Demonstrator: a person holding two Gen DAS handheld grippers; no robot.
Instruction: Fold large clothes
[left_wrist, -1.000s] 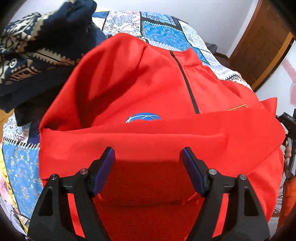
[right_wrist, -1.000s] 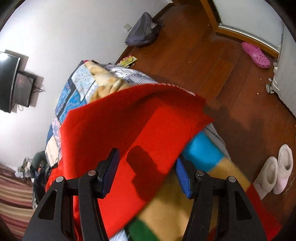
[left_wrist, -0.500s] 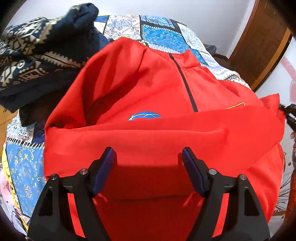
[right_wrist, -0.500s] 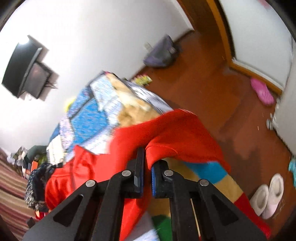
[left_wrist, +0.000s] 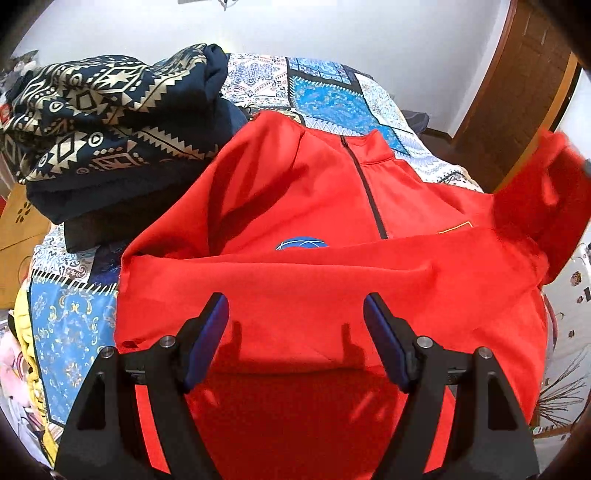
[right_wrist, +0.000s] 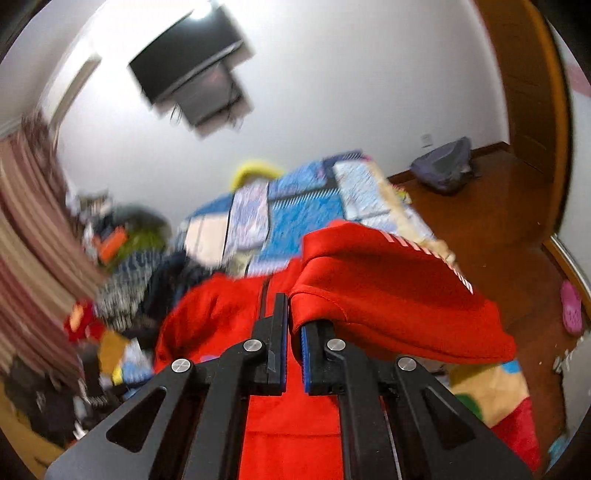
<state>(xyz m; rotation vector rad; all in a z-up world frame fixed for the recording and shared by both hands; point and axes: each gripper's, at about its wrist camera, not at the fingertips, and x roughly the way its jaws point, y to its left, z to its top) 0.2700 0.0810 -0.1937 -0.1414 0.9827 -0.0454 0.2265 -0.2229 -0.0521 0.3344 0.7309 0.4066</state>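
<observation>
**poster1:** Comparing the two wrist cams here. From the left one, the left gripper is spread wide with nothing pinched; its blue pads just sit over a folded-over band of the red jacket, which lies ahead of and beneath the claw on the patchwork bedspread. You get the whole front: dark zipper running straight away from the claw up to the collar, and a blue round logo peeking out just past the folded band. Ahead and to the left of the claw there's a navy patterned garment piled up, touching the jacket's shoulder.

**poster2:** Right cam shows none of that detail, it's blurry. What it does show: the right gripper is clamped tight on a fold of the red jacket, cloth squeezed between the pads and draping off to the right of the claw, lifted clear of the bed. There's a white striped print on that lifted part, which the left view misses. Beyond the claw: a wall TV, a grey bag on the wood floor, and a pink clog far right.

**poster1:** The lifted bit only shows in mine as a blurry red flap off to the right.
</observation>
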